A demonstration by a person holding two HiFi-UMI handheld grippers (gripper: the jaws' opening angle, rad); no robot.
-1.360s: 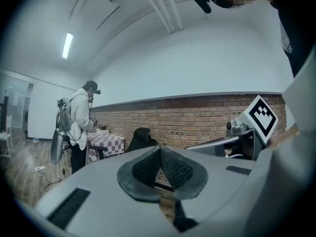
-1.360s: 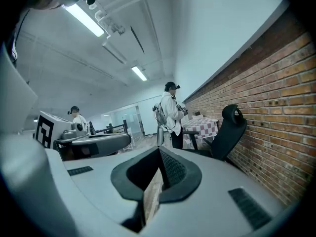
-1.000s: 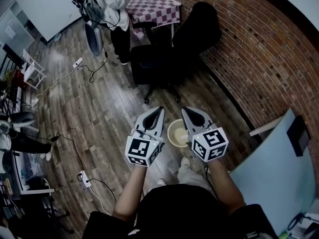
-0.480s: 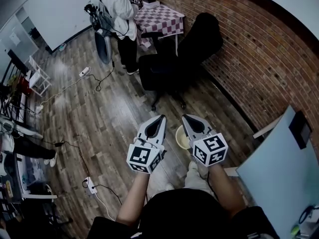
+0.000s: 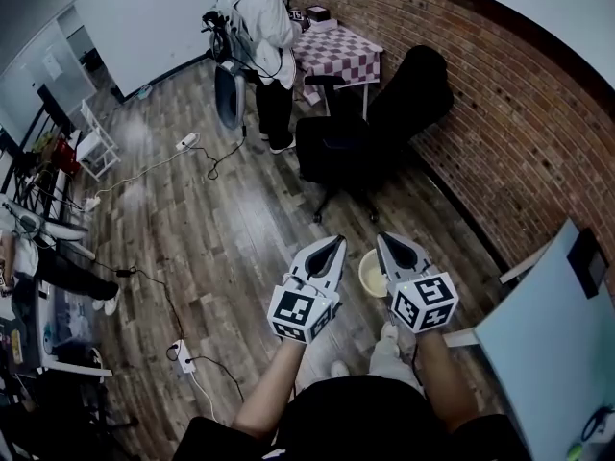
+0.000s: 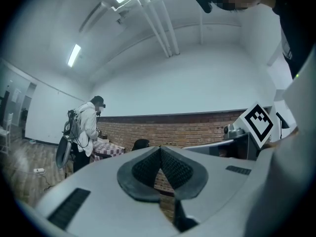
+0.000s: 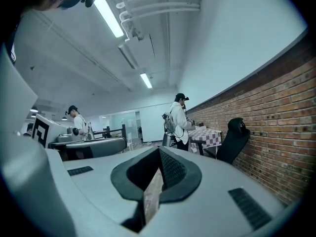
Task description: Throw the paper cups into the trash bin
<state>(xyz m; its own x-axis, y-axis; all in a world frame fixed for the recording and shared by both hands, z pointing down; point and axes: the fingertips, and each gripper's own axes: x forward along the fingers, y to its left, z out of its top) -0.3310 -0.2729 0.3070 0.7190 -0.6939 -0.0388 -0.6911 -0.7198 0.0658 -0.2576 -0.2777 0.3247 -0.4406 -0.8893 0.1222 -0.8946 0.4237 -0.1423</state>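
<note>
A pale paper cup (image 5: 371,275) hangs over the wooden floor, mouth up, between my two grippers in the head view. My right gripper (image 5: 394,245) is shut on the cup's rim. In the right gripper view the thin paper wall (image 7: 151,194) shows pinched between the dark pads (image 7: 170,169) of that gripper (image 7: 159,153). My left gripper (image 5: 330,248) is held beside the cup, to its left. In the left gripper view its jaws (image 6: 159,151) meet with nothing between them. No trash bin shows in any view.
A black office chair (image 5: 384,123) stands ahead by the brick wall (image 5: 500,94). Beyond it are a checkered table (image 5: 348,51) and a person in white with a backpack (image 5: 259,17). Power strips and cables (image 5: 183,142) lie on the floor. A pale table (image 5: 548,339) is at my right.
Both grippers and the cup have travelled together across the floor, keeping their spacing. The chair, checkered table and standing person have shifted right and down in the head view.
</note>
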